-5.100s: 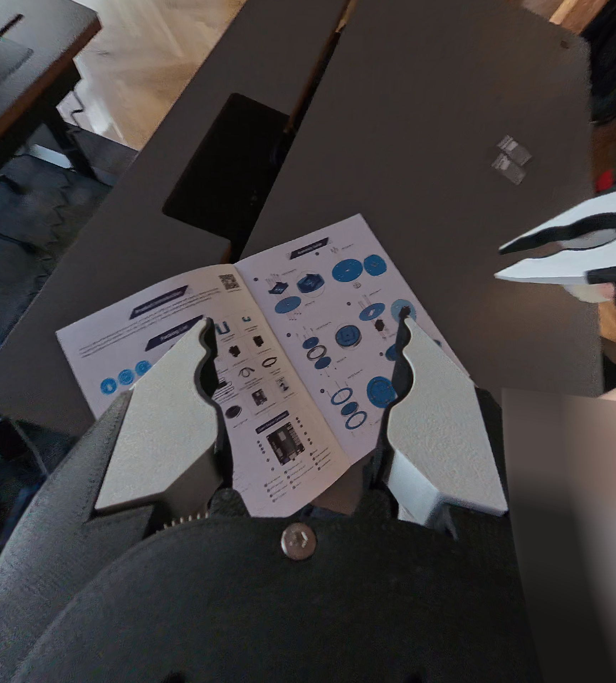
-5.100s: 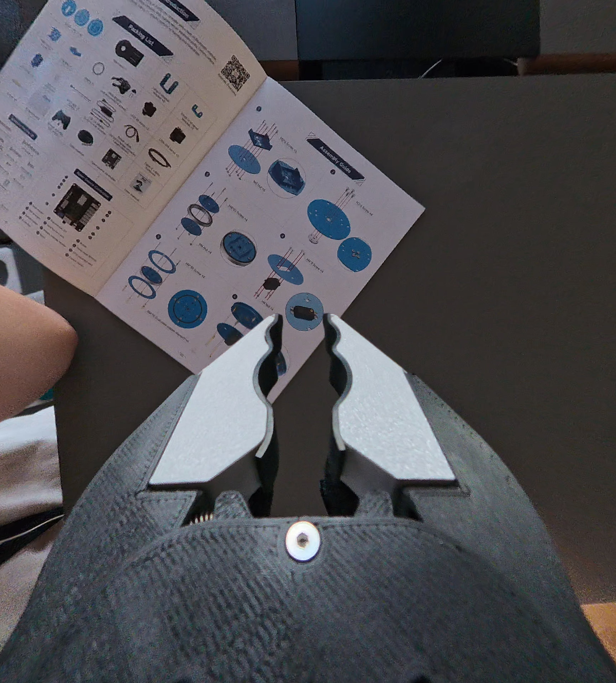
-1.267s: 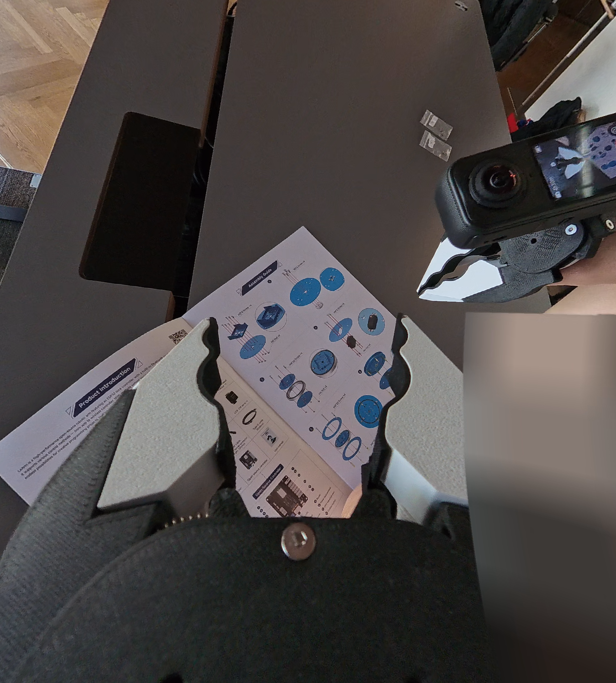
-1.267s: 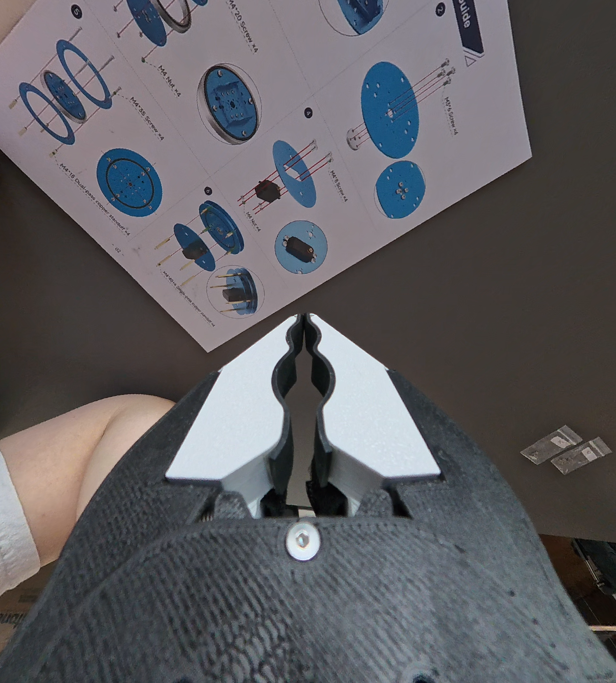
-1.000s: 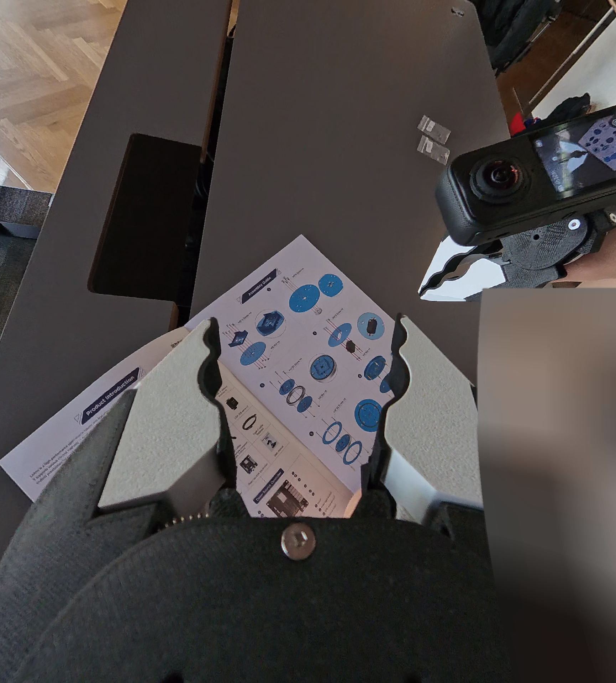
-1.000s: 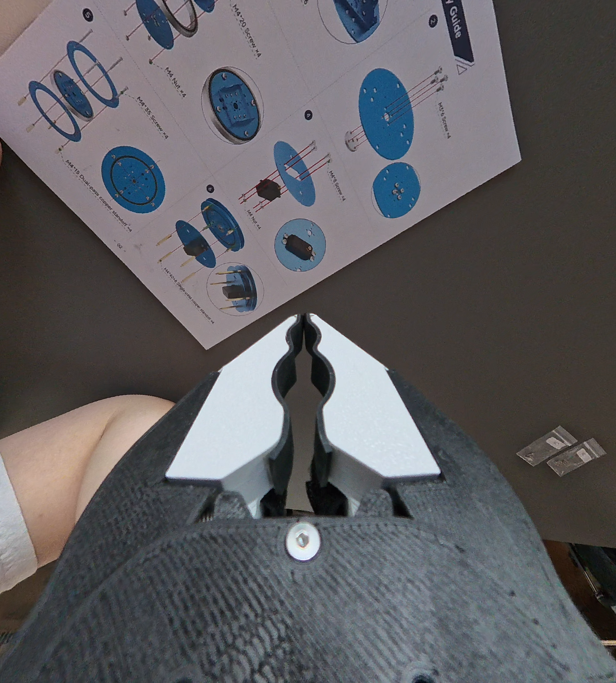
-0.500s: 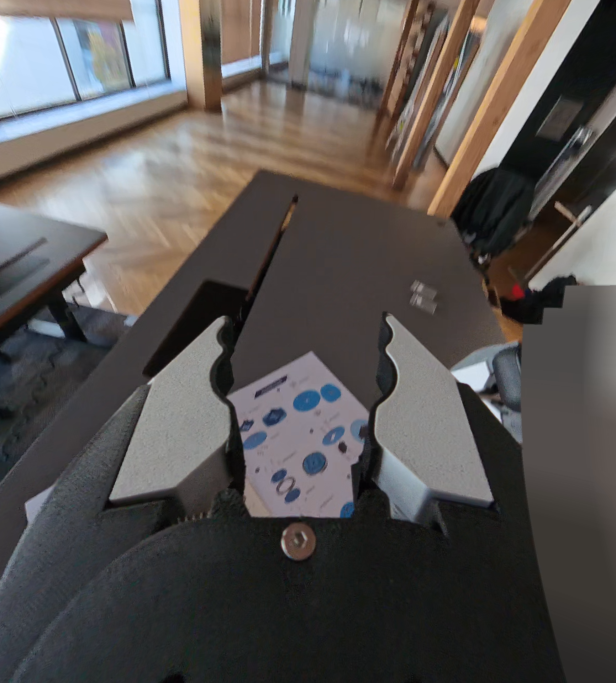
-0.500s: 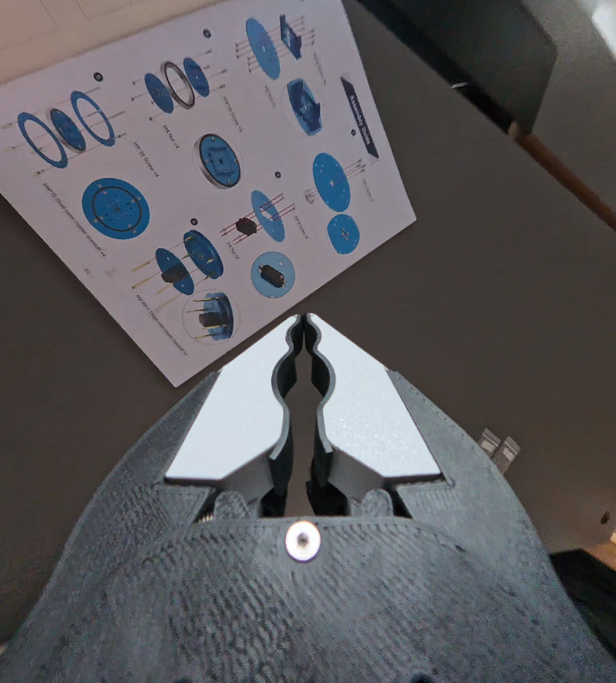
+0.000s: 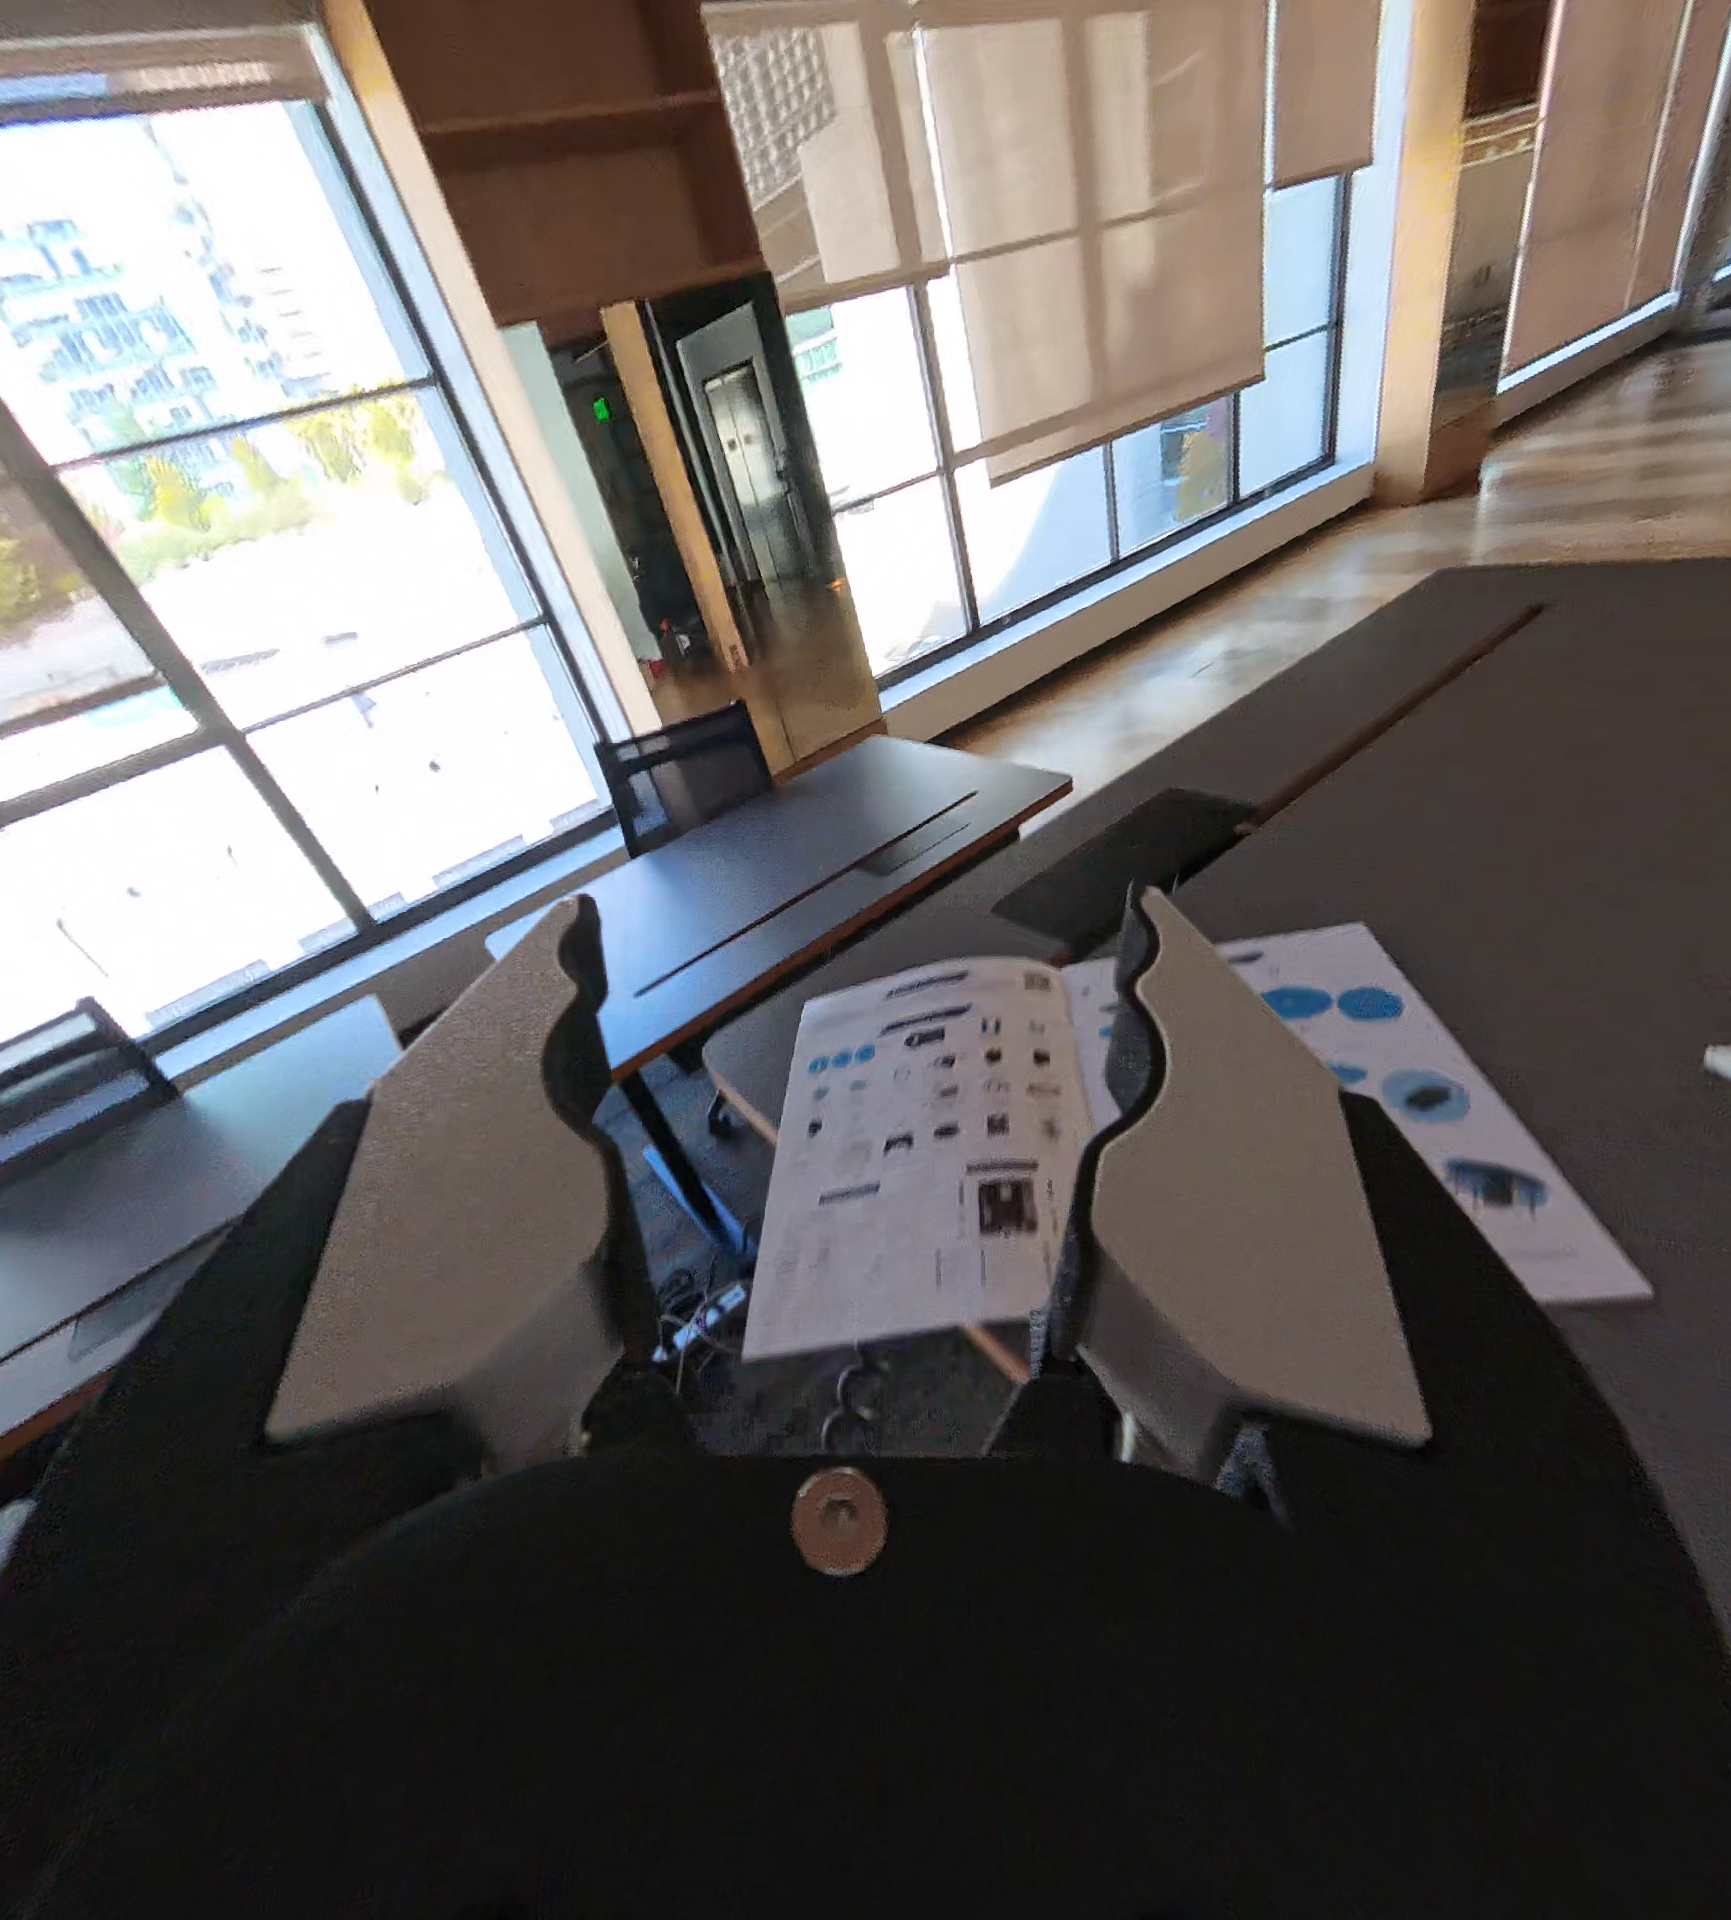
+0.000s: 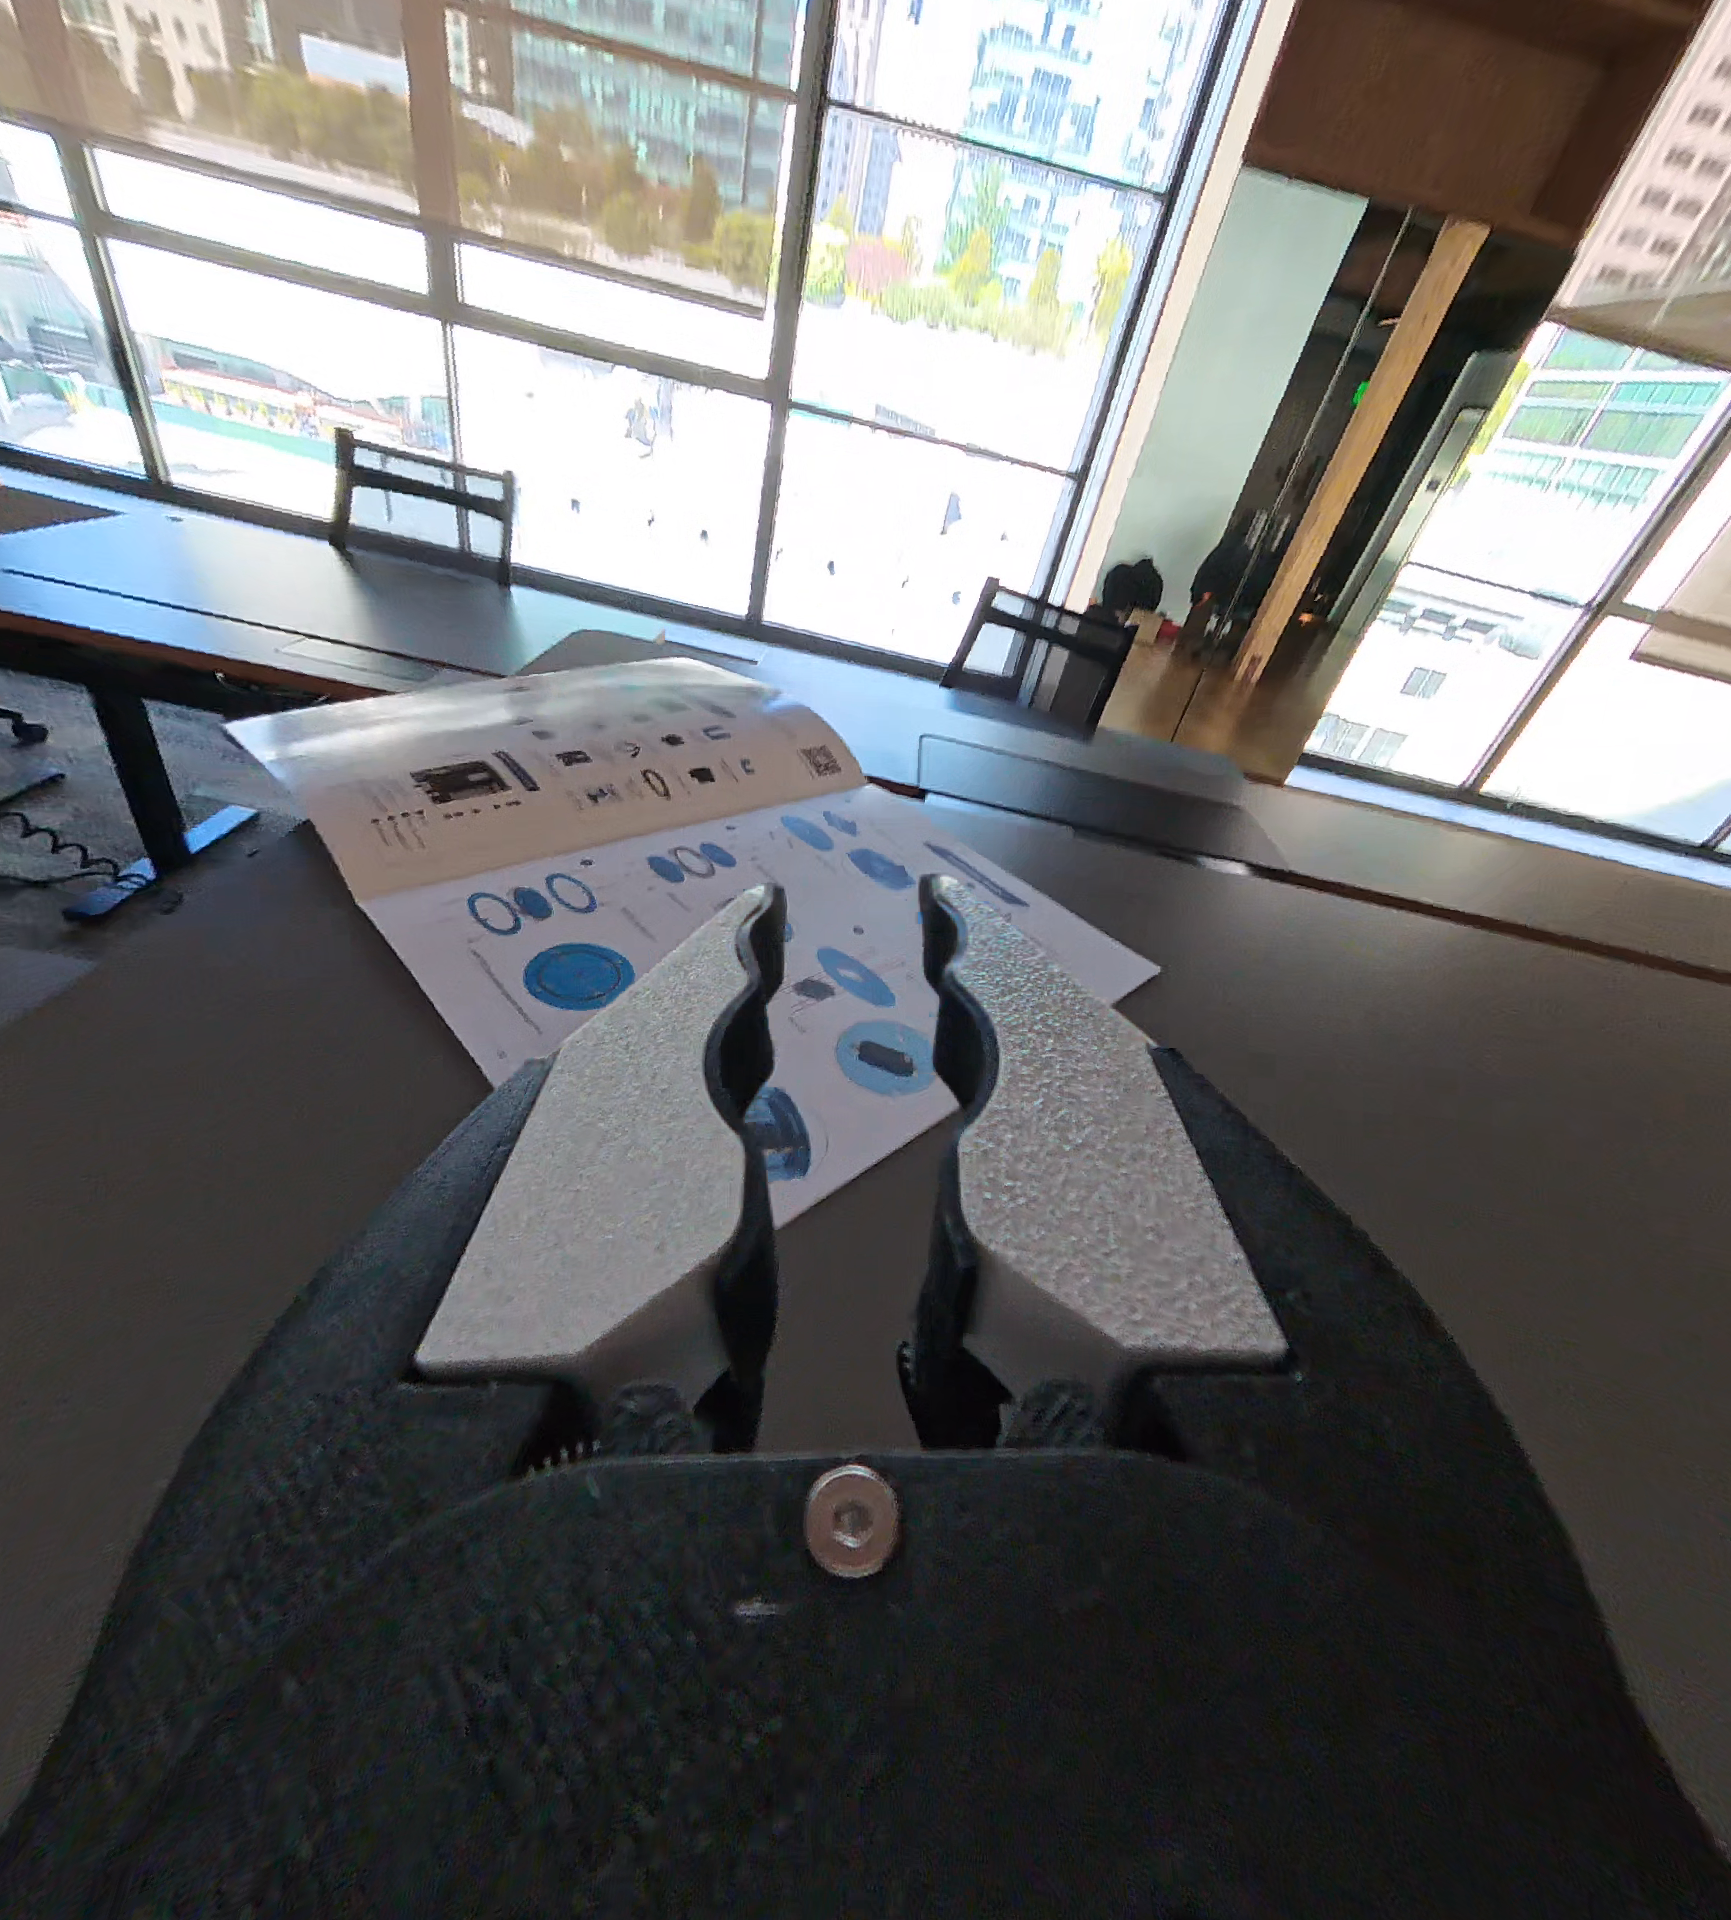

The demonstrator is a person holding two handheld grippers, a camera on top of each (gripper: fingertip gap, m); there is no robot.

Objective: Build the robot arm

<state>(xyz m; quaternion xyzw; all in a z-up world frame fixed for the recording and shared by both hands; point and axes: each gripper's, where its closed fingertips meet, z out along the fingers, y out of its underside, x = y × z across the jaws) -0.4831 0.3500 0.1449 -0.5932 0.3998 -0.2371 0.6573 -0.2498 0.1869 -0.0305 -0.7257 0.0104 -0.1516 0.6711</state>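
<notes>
An open booklet (image 10: 632, 894) with blue diagrams lies on a dark grey table (image 10: 1412, 1143). Its right-hand page rests flat, while the left-hand page (image 9: 928, 1153) stands raised off the surface, curling up from the fold; half a second ago the spread looked flat from both cameras.

The right gripper (image 10: 850, 904) hovers low over the near corner of the flat page, its two fingers now parted by a narrow gap and holding nothing, where a moment ago they were pressed together. Its view has tipped up from looking straight down at the page to a shallow angle across the table.

The left gripper (image 9: 861, 925) is wide apart and empty, with the raised page seen between its fingers; whether either finger touches the paper cannot be told through the blur. Its camera has also swung upward and to the left.

Beyond the booklet stand more dark desks (image 9: 799, 842), black chairs (image 10: 1043, 649) and tall windows (image 10: 580, 343) over a wooden floor (image 9: 1588, 488).
</notes>
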